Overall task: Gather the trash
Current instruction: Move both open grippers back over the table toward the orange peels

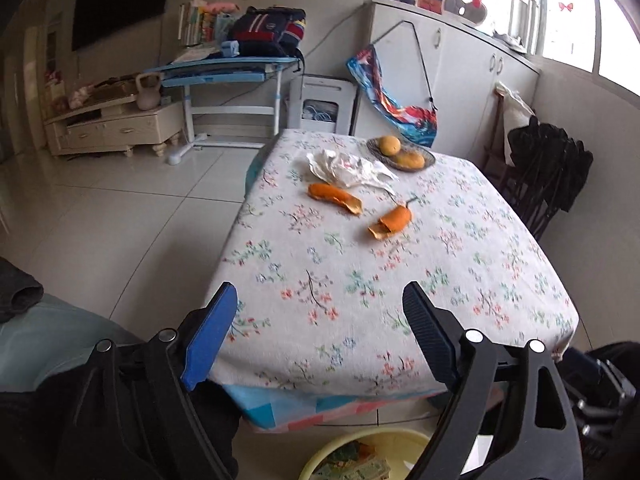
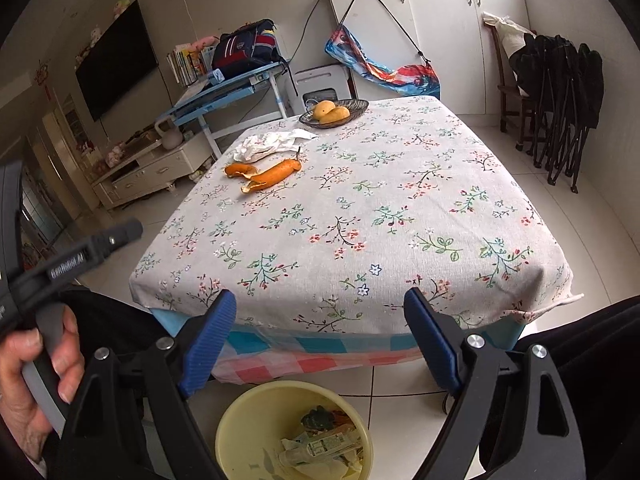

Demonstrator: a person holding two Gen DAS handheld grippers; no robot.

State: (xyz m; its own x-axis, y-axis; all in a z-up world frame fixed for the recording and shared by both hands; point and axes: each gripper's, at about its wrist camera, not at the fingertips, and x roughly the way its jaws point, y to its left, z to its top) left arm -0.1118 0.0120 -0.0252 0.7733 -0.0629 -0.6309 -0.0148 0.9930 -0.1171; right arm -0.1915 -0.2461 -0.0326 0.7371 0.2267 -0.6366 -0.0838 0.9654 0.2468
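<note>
Both grippers hang released and empty at the near edge of the table (image 2: 400, 208) — left gripper (image 1: 320, 316) and right gripper (image 2: 320, 320), ribbed pads spread wide, bin (image 2: 240, 420) directly below holding some paper and wrappers, so I'd judge collection partly done. Still left on the floral cloth, far from the bin: two curled orange peels (image 1: 336, 198) (image 1: 390, 222) and a crumpled white tissue wad (image 1: 348, 168) just beside the woven fruit dish (image 1: 428, 158) — light, limp, easy pinches.
</note>
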